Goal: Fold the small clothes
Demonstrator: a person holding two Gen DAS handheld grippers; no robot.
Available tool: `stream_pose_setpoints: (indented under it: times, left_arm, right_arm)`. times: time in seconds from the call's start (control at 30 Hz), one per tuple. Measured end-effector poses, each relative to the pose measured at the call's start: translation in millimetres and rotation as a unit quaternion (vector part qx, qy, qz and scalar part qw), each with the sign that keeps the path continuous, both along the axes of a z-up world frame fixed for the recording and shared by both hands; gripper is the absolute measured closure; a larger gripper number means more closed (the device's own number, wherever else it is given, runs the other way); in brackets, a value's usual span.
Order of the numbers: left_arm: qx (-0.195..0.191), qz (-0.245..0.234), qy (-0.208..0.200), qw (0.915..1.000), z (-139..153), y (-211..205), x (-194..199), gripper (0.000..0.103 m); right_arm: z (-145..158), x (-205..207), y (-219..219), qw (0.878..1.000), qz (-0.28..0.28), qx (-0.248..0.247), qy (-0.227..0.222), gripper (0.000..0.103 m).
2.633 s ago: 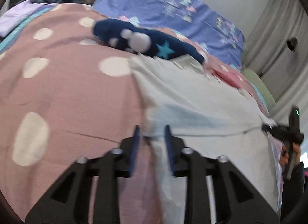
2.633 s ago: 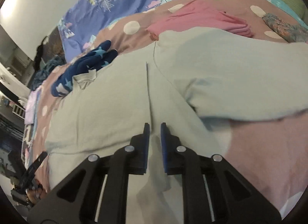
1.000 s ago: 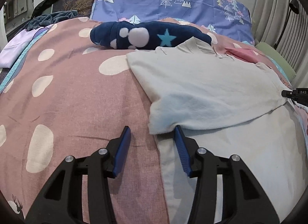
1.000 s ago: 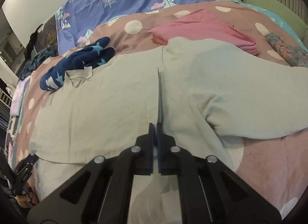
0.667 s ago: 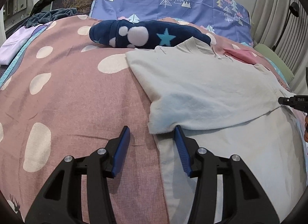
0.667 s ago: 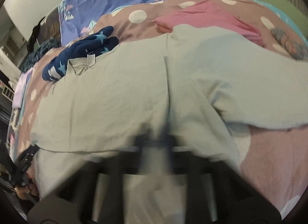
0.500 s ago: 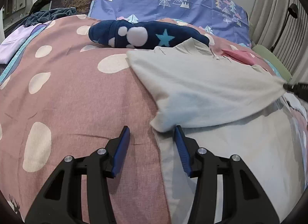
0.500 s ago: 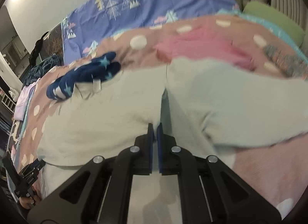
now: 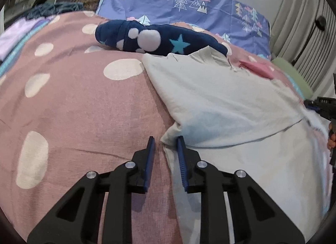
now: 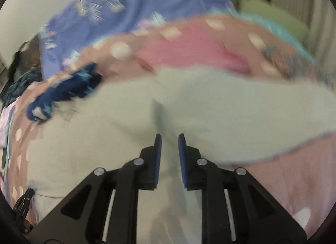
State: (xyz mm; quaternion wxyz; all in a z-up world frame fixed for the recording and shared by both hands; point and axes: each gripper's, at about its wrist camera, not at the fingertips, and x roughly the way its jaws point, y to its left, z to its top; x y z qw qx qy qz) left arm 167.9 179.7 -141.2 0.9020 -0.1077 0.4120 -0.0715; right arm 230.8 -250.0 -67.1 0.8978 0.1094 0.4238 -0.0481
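A pale grey-green T-shirt (image 9: 220, 105) lies on the pink spotted bedspread (image 9: 73, 107), its upper part folded down over the lower part. My left gripper (image 9: 164, 139) is open, its jaws astride the folded left corner of the shirt. In the blurred right wrist view the shirt (image 10: 220, 107) fills the middle, and my right gripper (image 10: 169, 137) is open just above it, with nothing between the jaws. The right gripper also shows at the right edge of the left wrist view (image 9: 324, 105).
A navy fleece garment with stars and white spots (image 9: 151, 38) lies beyond the shirt's collar. A folded pink garment (image 10: 189, 53) lies behind the shirt. A purple tree-print pillow (image 9: 189, 7) and a green cushion (image 10: 271, 13) stand at the back.
My right gripper was shut on the shirt's fold and has opened and let it go. My left gripper has narrowed around the shirt's left corner, which has lifted slightly.
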Motion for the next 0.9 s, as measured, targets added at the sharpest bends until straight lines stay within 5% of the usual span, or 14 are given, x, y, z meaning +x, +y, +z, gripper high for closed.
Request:
stream_pose_setpoints:
  times: [0.13, 0.33, 0.4, 0.6, 0.7, 0.73, 0.77, 0.9]
  left_arm:
    - [-0.045, 0.003, 0.000, 0.9990, -2, 9, 1, 0.080]
    - [-0.057, 0.001, -0.004, 0.9983, -2, 10, -1, 0.080]
    - [-0.059, 0.000, -0.005, 0.9983, -2, 10, -1, 0.080]
    - [-0.075, 0.000, -0.006, 0.9972, -3, 12, 0, 0.074]
    - [-0.088, -0.002, -0.008, 0.9961, -4, 13, 0, 0.072]
    - [-0.089, -0.003, -0.009, 0.9960, -3, 13, 0, 0.076]
    - [-0.087, -0.011, -0.005, 0.9961, -2, 11, 0, 0.096]
    - [0.012, -0.020, 0.010, 0.9997, 3, -12, -4, 0.096]
  right_arm:
    - [25, 23, 100, 0.986, 0.168, 0.004, -0.010, 0.085]
    - [13, 63, 277, 0.925, 0.374, 0.038, 0.049, 0.075]
    - [3, 77, 313, 0.920, 0.380, 0.056, 0.077, 0.075]
    - [-30, 99, 389, 0.912, 0.396, -0.010, 0.103, 0.063]
    - [-51, 104, 411, 0.908, 0.396, -0.061, 0.119, 0.103]
    - [-51, 105, 412, 0.913, 0.386, -0.074, 0.111, 0.103]
    - [-49, 104, 410, 0.918, 0.378, -0.073, 0.095, 0.103]
    - [-38, 123, 407, 0.933, 0.352, -0.020, 0.068, 0.103]
